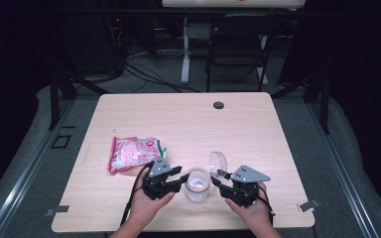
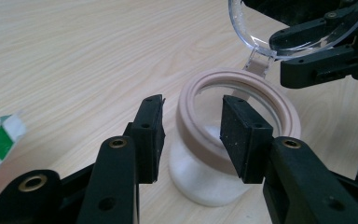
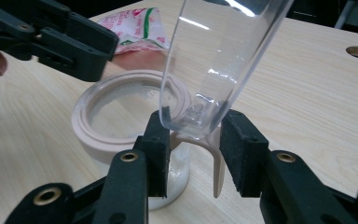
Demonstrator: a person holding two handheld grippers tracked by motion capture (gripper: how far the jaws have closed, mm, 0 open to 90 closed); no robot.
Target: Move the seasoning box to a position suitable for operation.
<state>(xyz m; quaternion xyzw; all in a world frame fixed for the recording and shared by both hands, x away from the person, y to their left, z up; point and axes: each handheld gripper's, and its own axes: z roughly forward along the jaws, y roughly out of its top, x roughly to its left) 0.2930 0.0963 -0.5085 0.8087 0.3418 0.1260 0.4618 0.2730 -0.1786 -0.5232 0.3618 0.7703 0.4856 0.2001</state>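
a glass jar (image 1: 197,184) stands upright on the wooden table (image 1: 188,119), near the person's edge, between the two grippers. it has a pinkish collar ring (image 2: 242,93) around its mouth and something white at the bottom. its clear lid (image 1: 217,161) is swung up and stands almost upright at the far right side of the jar, joined to the ring by a hinge. the left gripper (image 1: 178,179), held in the left hand (image 1: 146,203), is at the left side of the jar. in the left gripper view its jaws are apart: the right pad (image 2: 240,133) is over the near part of the ring and the left pad (image 2: 150,135) is outside the jar, clear of the ring. whether the right pad touches the ring i cannot tell. the right gripper (image 1: 217,177), held in the right hand (image 1: 252,210), reaches to the hinge side. in the right gripper view its jaws stand on both sides of the lower edge of the lid, where the hinge is, close to it, but i cannot tell if the pads press on it. a red, white and green snack bag (image 1: 135,152) lies flat on the table, to the left and a little behind the jar, apart from it.
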